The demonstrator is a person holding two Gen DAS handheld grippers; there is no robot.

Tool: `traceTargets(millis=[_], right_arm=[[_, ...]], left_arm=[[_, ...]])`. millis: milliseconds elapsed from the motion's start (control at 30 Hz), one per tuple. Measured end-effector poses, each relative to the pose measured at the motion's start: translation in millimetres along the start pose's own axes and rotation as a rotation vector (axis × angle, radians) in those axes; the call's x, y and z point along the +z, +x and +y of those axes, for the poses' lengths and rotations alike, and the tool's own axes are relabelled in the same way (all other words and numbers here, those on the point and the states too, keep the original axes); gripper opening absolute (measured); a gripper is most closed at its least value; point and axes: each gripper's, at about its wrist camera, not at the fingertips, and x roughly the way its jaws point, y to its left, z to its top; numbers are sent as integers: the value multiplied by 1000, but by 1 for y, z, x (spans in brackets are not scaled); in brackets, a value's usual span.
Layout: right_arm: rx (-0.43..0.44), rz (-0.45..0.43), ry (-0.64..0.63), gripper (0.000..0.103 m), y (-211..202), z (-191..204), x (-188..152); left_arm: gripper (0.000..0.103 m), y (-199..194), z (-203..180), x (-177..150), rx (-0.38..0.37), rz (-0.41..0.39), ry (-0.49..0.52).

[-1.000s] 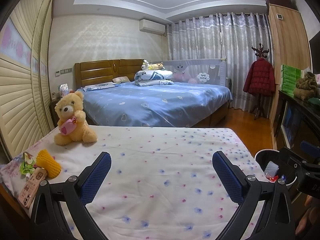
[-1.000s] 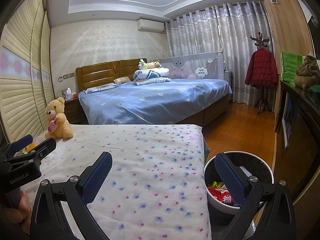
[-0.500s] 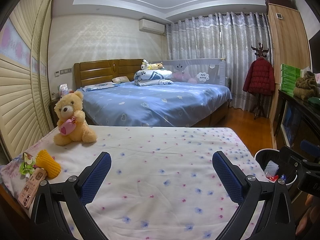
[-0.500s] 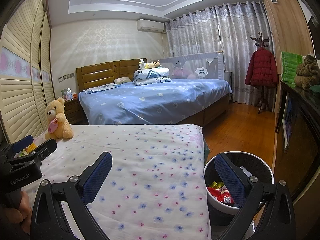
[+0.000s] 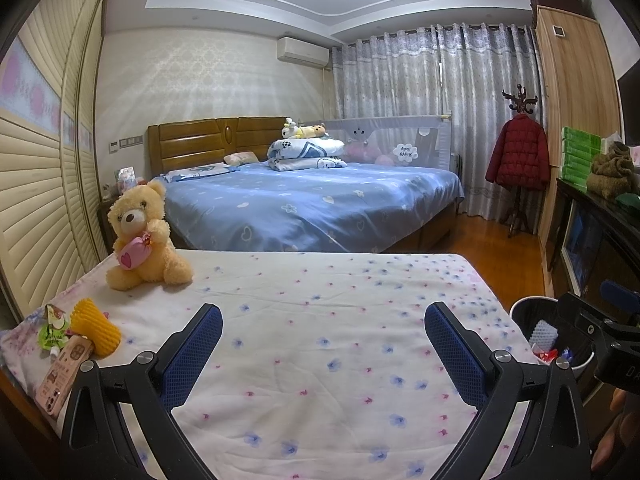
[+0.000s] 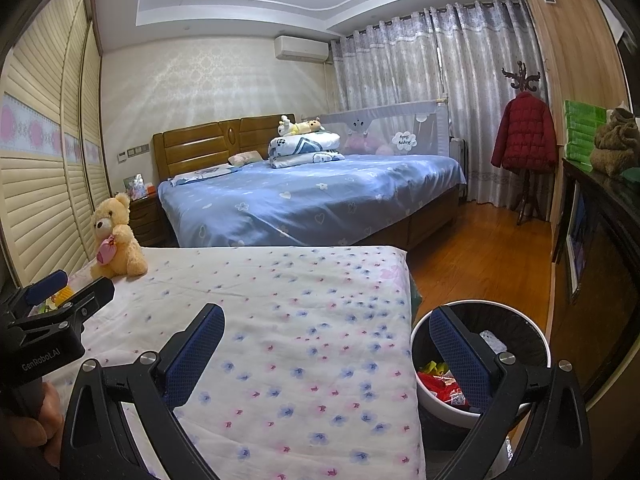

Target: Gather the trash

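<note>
Both tools, left (image 5: 322, 344) and right (image 6: 326, 346), gape wide and empty over my flowered bedsheet (image 5: 320, 320); yellow foam netting (image 5: 94, 326) lies left, round white trash bin (image 6: 536, 334) right.

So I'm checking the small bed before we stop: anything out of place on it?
Yes. At the bed's left edge a yellow foam fruit net and a green wrapper lie beside a phone, not yet in the trash bin. Nothing spilled.
</note>
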Motion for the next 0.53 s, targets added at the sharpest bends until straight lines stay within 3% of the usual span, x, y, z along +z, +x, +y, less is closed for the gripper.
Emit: traceTargets(millis=[533], right_arm=[[15, 28, 16, 103, 8, 1, -3]], left_arm=[[102, 9, 4, -2, -5, 26, -1]])
